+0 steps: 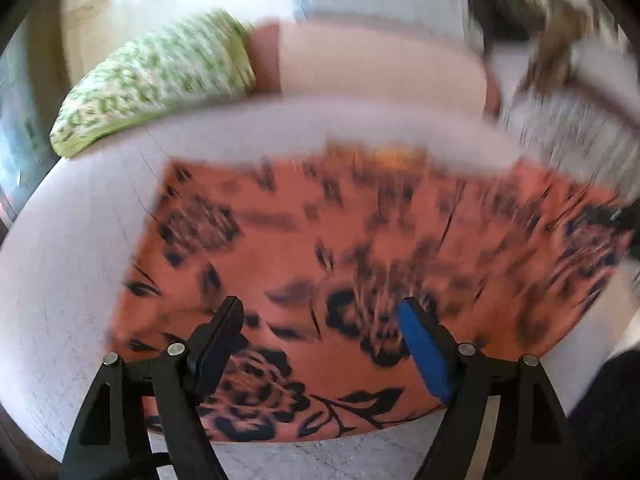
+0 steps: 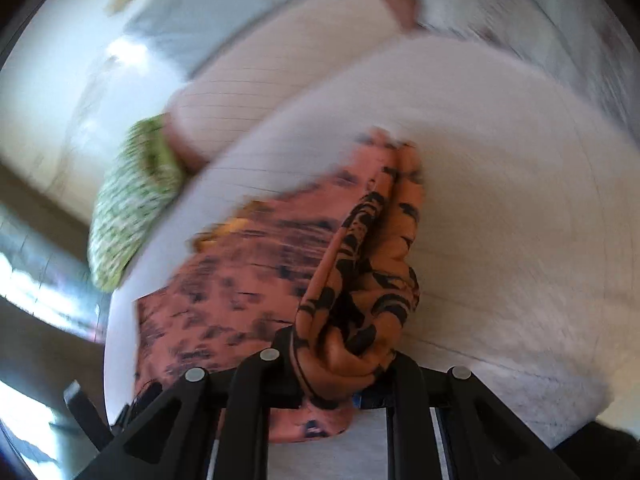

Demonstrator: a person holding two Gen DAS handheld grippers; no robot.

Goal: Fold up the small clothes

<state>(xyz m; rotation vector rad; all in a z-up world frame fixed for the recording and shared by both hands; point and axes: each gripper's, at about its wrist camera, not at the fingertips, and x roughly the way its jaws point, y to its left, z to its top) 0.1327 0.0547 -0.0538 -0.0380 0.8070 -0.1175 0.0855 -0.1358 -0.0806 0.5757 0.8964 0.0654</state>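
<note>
Orange garment: salmon-orange cloth (image 1: 320, 264) printed with dark navy flowers and leaves, spread mostly flat on a white round desk (image 1: 60, 264); in the right wrist view the same cloth (image 2: 224, 280) lies left of centre with one part bunched and lifted.
Writing and labels: no readable text; a small yellow-orange patch at the cloth's far edge is too blurred to read.
Left gripper: left gripper (image 1: 320, 320) hovers over the near part of the cloth, its jaws spread wide apart with nothing between them; one finger is black, the other carries a blue pad.
Right gripper: right gripper (image 2: 340, 364) has its jaws clenched on a gathered fold of the garment, which rises in a ridge away from the camera.
Cloth versus jaws: the flat printed panel fills the space ahead of the left jaws; the pinched fold sits directly between the right jaws, the remainder trailing to their left.
Surroundings: a green-and-white patterned cushion (image 1: 156, 80) beyond the desk's far left rim, beside a pale pink cushion (image 1: 380, 64); a grey-striped fabric (image 1: 568, 128) at far right.
Sharpness: both views are motion-blurred.
</note>
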